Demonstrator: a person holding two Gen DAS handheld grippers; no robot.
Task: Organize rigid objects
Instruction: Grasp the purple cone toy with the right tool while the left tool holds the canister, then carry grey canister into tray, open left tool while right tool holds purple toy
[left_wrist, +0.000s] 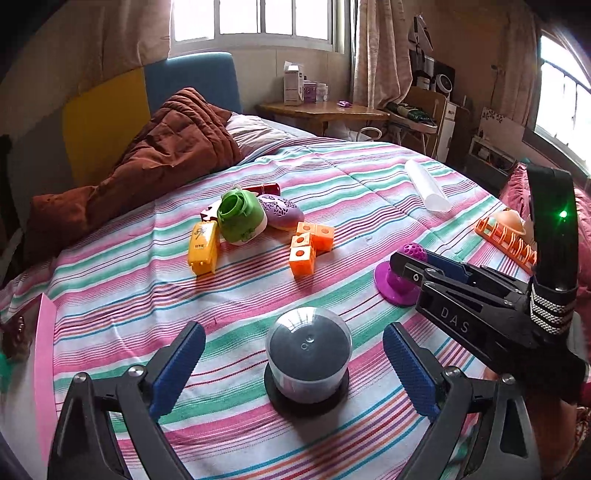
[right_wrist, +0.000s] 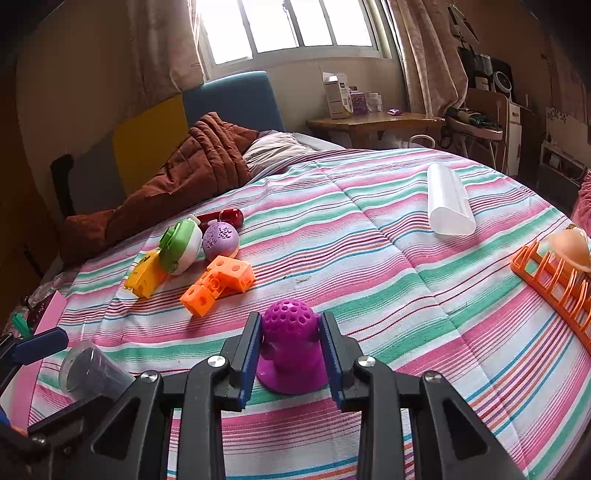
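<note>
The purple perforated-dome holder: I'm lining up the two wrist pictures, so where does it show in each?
Left wrist view: purple perforated-dome holder, right of centre, partly behind the right hand-held gripper.
Right wrist view, bottom centre, between that gripper's blue pads.
Shared landmark: orange interlocking plastic cubes.

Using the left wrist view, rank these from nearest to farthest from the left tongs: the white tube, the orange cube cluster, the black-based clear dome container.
1. Dome container: between the open left tongs.
2. Orange cube cluster: mid-bed, ahead.
3. White tube: far right, toward the bed's far edge.
</note>
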